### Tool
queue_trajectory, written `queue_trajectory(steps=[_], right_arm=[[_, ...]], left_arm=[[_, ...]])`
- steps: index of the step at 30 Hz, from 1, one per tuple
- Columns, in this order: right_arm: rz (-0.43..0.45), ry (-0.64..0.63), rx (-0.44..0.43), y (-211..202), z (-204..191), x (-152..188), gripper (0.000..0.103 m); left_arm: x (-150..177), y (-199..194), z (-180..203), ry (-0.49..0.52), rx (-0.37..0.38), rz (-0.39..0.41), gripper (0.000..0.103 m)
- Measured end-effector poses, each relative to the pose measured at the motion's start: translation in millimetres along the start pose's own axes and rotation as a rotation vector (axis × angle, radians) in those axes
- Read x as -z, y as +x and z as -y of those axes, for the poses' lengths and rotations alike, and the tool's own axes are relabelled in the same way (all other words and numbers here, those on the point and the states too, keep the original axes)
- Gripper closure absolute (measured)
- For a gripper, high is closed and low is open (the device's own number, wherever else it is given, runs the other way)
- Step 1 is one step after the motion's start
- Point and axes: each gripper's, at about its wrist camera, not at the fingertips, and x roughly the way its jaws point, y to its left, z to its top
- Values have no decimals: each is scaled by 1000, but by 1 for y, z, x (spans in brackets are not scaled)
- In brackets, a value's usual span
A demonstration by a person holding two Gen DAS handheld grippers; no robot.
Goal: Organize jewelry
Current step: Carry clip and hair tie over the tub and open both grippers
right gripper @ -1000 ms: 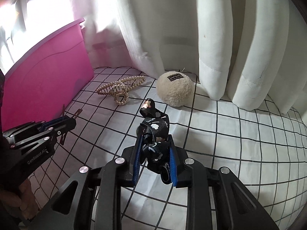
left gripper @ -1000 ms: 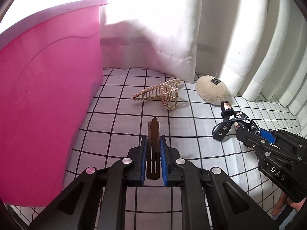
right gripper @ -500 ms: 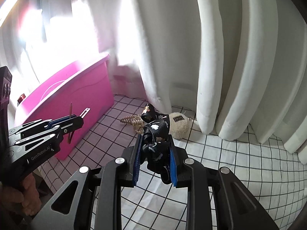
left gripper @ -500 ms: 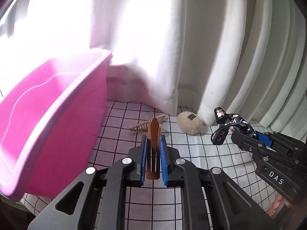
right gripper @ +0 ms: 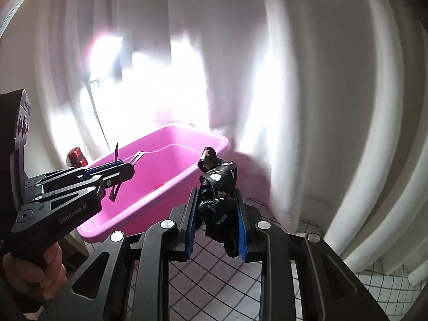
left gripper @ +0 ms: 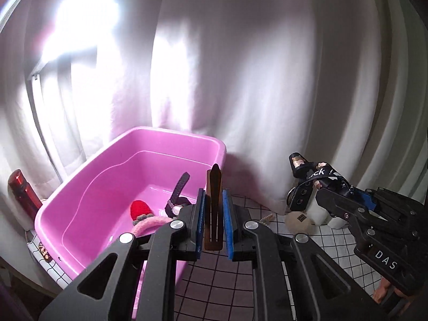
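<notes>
The glossy pink plastic tub (left gripper: 88,184) is my landmark; it sits on the desk covered in white cloth with a black grid (left gripper: 334,243), backed by white curtains (left gripper: 267,80). I judge the step in hand to be carrying both pieces over the tub's rim and dropping them inside.

My right tool (right gripper: 216,223) is clamped on a bunched black patterned strap with a small charm at its end (right gripper: 218,187), to the right of the tub and short of its near corner. My left tool (left gripper: 214,219) is closed tight on a slim flat brown hair clip (left gripper: 214,206), which stands upright just in front of the tub's right wall.

Inside the tub lie a dark watch (left gripper: 178,195) and a red knitted piece (left gripper: 140,210). A cream fuzzy ball (left gripper: 298,220) rests on the cloth right of the tub.

To do this well, I would bring each tool clear over the rim before parting it, low enough that nothing bounces out, and release the thin clip first, since the dangling strap could snag on the rim.
</notes>
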Motion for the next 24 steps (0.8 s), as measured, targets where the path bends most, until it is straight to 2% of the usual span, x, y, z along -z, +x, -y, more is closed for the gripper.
queue_trajectory(steps=[5,11,18,24], right_arm=[[1,-48,-73,27,-30,-31,79],[-37,-114,-135,65,-68,-49,79],[-136,-165,-172,119,-103,-51,79],[-247,-180,-170,159,-119,-46,79]], left_arm=[[-8,-2,-47,-36,-81,5,90],[-5,5,-98,-90,-156,-22,90],[9,27,-138,-162,-202,-104,90],[20,51,-162,-205,-227,-183,90]])
